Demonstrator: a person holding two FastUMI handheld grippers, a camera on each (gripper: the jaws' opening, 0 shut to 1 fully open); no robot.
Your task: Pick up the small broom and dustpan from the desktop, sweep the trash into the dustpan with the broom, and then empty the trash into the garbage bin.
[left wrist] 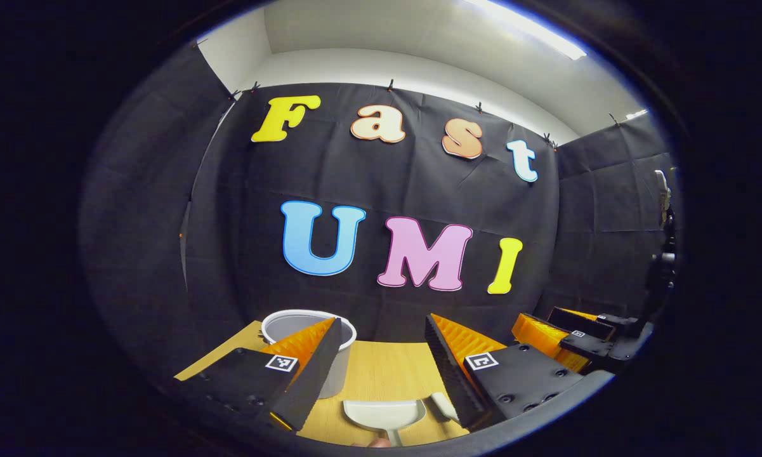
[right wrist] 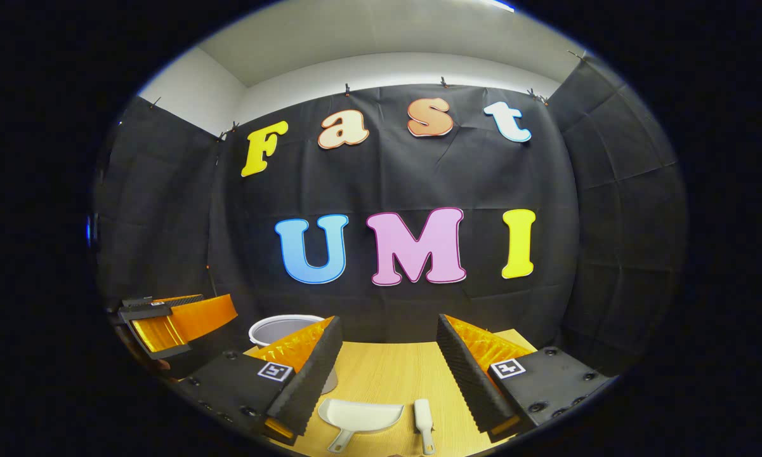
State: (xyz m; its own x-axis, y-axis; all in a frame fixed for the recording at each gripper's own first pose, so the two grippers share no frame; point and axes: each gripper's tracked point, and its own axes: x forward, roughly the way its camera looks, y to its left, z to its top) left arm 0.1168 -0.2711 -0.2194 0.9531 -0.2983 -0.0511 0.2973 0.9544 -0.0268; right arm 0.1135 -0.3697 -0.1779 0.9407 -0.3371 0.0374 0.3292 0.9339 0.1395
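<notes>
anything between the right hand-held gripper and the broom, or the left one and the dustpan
Nothing visible. The right hand-held gripper hangs open above bare desktop, with the small broom lying just below and ahead. The left hand-held gripper is open too, the dustpan lying beneath it. The garbage bin stands off to the side.

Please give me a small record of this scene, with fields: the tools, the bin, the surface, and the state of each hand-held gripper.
dustpan: white, flat on the desktop
broom: small, white, lying right of the dustpan, apart from it
garbage bin: pale, round, open top, at the far left of the desktop
desktop: light wood
left hand-held gripper: open, holding nothing
right hand-held gripper: open, holding nothing
trash: cannot tell
</notes>
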